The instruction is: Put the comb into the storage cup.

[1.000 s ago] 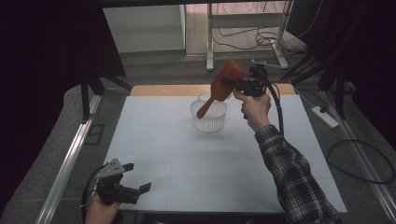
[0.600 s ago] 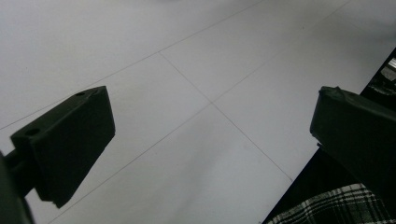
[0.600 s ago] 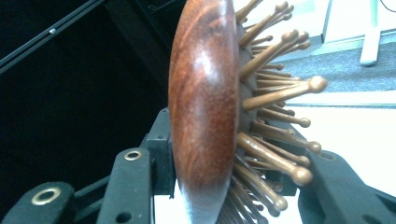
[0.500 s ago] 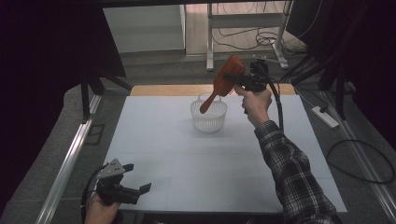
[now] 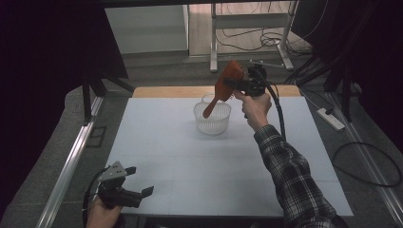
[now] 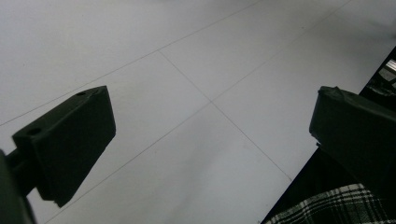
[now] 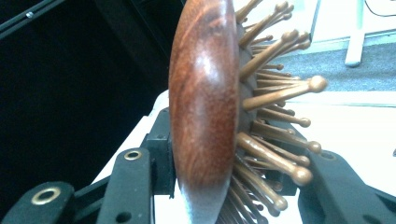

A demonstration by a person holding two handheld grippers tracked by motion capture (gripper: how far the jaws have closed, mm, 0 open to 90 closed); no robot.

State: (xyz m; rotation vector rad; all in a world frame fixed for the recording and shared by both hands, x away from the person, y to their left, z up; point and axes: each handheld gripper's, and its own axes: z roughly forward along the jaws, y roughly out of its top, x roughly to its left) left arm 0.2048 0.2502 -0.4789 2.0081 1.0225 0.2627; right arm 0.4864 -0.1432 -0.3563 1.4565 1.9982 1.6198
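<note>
**Clerk:** High view, item one: wooden paddle hairbrush [image 5: 223, 85], reddish-brown, carried in the air by the right gripper [image 5: 237, 84]. Head clamped; handle slants down toward the white mesh basket [image 5: 212, 118], its tip over the basket's rim. I cannot tell whether the tip touches anything inside.

**Checker:** Grip confirmed?

**Clerk:** Right gripper view: jaws closed on the brush head [image 7: 205, 107], one on the smooth back, the other among the wooden pegs [image 7: 280, 88]. Firm hold, by the look of it.

**Checker:** Item two?

**Clerk:** Left gripper [image 5: 128, 190], parked at the near left corner of the white table [image 5: 157, 142]. Left gripper view: jaws spread wide, nothing between them, bare tabletop [image 6: 196, 70] beneath.

**Checker:** Status of the work?

**Clerk:** Judged as mid-way. Brush is picked up and held above the basket, well clear of the tabletop. Whether it is going in or coming out cannot be read from this moment. Remaining either way: set the brush down, then release. Left gripper has no part yet.
</note>
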